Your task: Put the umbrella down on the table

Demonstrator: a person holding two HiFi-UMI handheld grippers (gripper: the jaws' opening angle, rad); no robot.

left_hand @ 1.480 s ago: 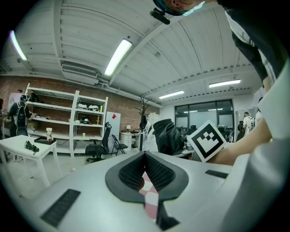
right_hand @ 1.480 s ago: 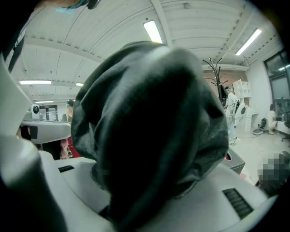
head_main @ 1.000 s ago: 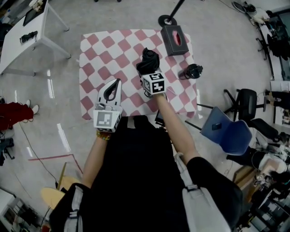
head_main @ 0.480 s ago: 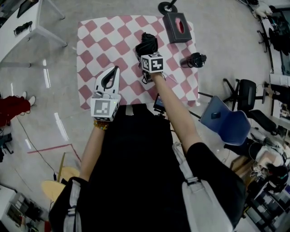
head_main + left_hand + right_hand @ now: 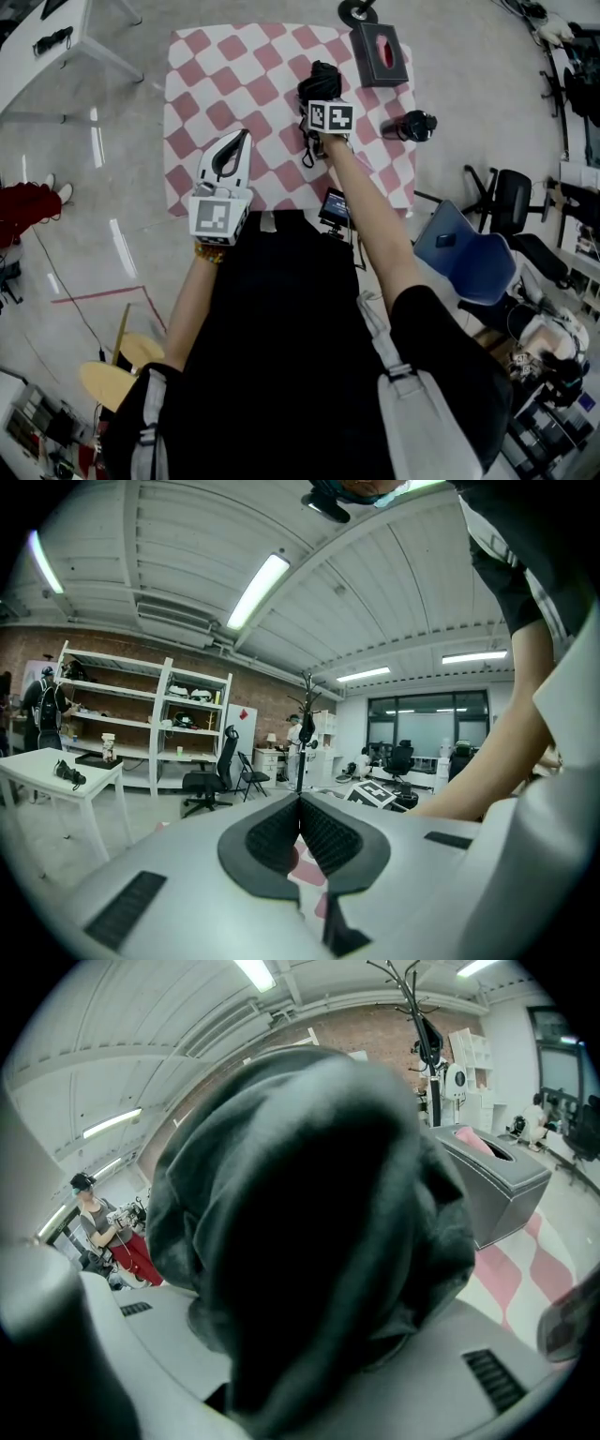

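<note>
I am gripping the black folded fabric umbrella [image 5: 319, 79] in the right gripper [image 5: 322, 99], whose jaws are clamping on its bundle from both sides. In the right gripper view the dark folds [image 5: 309, 1213] are filling nearly the whole space between the two white jaw bodies. The umbrella is hanging over the far middle of the table with the red-and-white checked cloth [image 5: 202, 70], and a thin black strap [image 5: 305, 155] is dangling from it on the near side. I cannot tell whether it is touching the cloth.

I am holding the left gripper [image 5: 243, 138] over the near left part of the cloth, well apart from the umbrella. Its jaws are resting together, the ribbed black pads [image 5: 323, 834] meeting at the tip with nothing between them.

A dark grey rectangular tissue box with a pink tissue [image 5: 380, 54] is standing at the far right corner of the table, just to the right of the umbrella. A black cylindrical bottle [image 5: 411, 125] is lying near the right edge. A blue plastic chair [image 5: 466, 265] is standing on the floor to the right of the table.
</note>
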